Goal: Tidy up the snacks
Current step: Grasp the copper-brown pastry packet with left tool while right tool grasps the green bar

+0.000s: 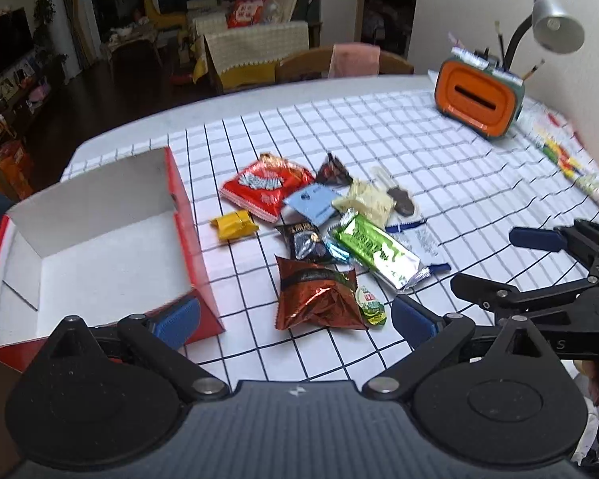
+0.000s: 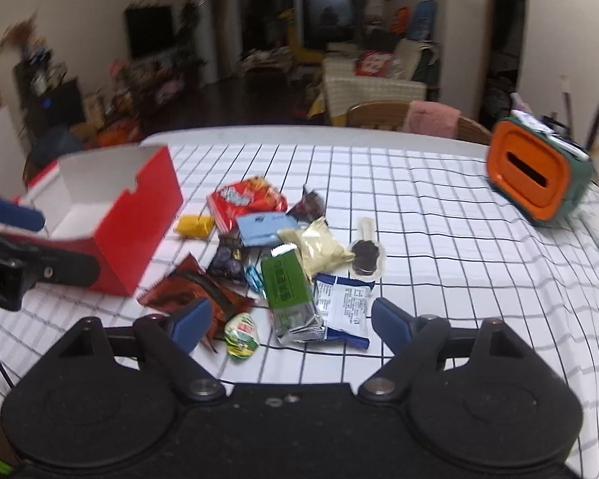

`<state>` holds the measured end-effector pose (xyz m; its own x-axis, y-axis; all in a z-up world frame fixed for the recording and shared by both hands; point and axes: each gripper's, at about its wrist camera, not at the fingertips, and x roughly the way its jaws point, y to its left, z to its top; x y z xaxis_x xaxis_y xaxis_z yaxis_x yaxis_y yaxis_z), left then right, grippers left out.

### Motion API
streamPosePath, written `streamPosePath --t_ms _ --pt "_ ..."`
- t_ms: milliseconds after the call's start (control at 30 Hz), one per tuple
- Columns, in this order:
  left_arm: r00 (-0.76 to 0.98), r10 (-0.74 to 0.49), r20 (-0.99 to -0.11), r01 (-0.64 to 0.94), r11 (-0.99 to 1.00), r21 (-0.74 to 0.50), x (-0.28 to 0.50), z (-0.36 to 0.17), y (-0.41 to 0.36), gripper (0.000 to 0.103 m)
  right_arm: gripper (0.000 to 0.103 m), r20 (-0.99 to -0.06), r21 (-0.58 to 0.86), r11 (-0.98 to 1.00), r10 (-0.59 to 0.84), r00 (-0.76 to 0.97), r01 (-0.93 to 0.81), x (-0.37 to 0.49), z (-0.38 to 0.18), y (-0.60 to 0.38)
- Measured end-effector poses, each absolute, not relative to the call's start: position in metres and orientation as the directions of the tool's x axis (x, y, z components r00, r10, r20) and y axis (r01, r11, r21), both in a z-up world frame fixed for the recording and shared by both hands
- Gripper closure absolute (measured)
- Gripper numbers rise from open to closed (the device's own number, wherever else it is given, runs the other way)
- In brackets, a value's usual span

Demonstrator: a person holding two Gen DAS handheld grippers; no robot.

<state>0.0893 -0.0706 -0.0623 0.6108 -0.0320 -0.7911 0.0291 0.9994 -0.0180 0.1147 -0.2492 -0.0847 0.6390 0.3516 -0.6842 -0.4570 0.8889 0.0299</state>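
A pile of snacks lies on the checked tablecloth: a red bag (image 1: 268, 188) (image 2: 245, 199), a yellow packet (image 1: 234, 226) (image 2: 194, 226), a green bar (image 1: 375, 250) (image 2: 288, 291), a copper-brown bag (image 1: 317, 297) (image 2: 195, 293), a small green jelly cup (image 1: 371, 306) (image 2: 241, 334), a white-and-blue pack (image 2: 343, 308). An open red box (image 1: 100, 247) (image 2: 135, 215) stands left of them, white inside. My left gripper (image 1: 295, 317) is open and empty, just short of the brown bag. My right gripper (image 2: 291, 325) is open and empty over the green bar's near end; it also shows in the left wrist view (image 1: 539, 239).
An orange-and-green tissue holder (image 1: 479, 97) (image 2: 537, 175) stands at the far right, with a desk lamp (image 1: 555, 26) behind it. A wooden chair with a pink cloth (image 1: 353, 60) (image 2: 431, 117) is at the table's far edge. Colourful papers (image 1: 571, 163) lie at the right.
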Motion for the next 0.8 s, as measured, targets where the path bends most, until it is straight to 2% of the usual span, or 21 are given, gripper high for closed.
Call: streamPosePath --t_ms 433,667,800 --pt "0.476 0.039 -0.879 -0.014 0.999 0.037 0.150 -0.115 -0.091 0.000 0.030 -0.751 -0.103 0.744 0.376 0.542 -0.660 0.173 -0.145 -0.219" --pt "0.429 0.064 -0.901 -0.048 0.998 0.048 0.171 -0.133 -0.091 0.000 0.043 -0.784 -0.198 0.676 0.326 0.529 -0.710 0.185 -0.169 -0.197" --pt "0.405 0.078 -0.911 -0.056 0.997 0.060 0.180 -0.142 -0.093 0.000 0.047 -0.776 -0.250 0.636 0.320 0.544 -0.730 0.186 -0.177 -0.189"
